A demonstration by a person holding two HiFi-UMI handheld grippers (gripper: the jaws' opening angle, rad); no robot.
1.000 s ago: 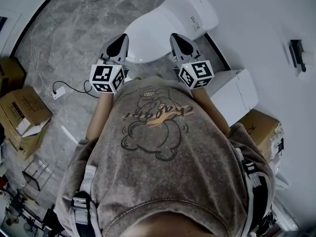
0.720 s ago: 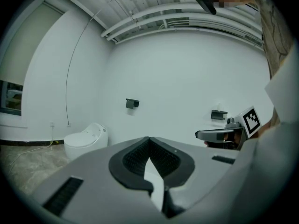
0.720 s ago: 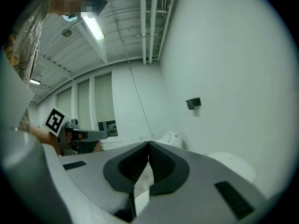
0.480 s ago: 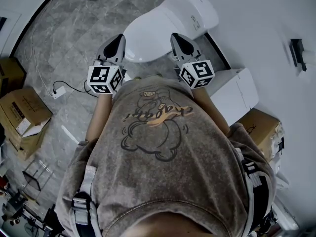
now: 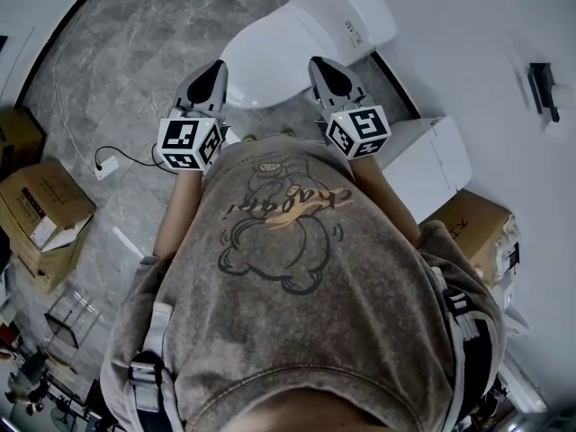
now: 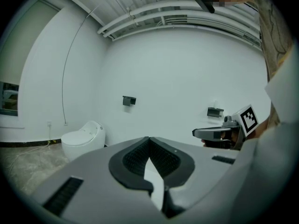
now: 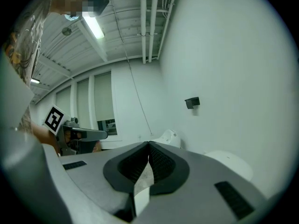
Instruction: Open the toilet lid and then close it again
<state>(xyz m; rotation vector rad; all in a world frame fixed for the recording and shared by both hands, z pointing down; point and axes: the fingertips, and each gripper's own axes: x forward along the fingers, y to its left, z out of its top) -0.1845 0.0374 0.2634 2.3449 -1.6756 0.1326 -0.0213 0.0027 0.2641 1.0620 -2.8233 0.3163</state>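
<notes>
At the far left, cardboard boxes [image 5: 40, 210] sit on the grey stone floor [image 5: 126, 70], well apart from the work. The left gripper [image 5: 214, 72] is held out in front of the person's chest. Its jaws are pressed together with nothing between them, and it points past the near left edge of the toilet [image 5: 353, 12]. Between the two grippers lies the toilet lid [image 5: 270, 57], flat down on the bowl and fully closed, with neither tool touching it as far as the head view shows. The right gripper [image 5: 321, 68] mirrors the left on the lid's other side, its jaws likewise together and empty. Judging from this, no lifting is under way: the lid is down and nothing grips it. That fits either the start, with opening and closing both left to do, or the end, with both done, and these pictures alone do not settle which.
</notes>
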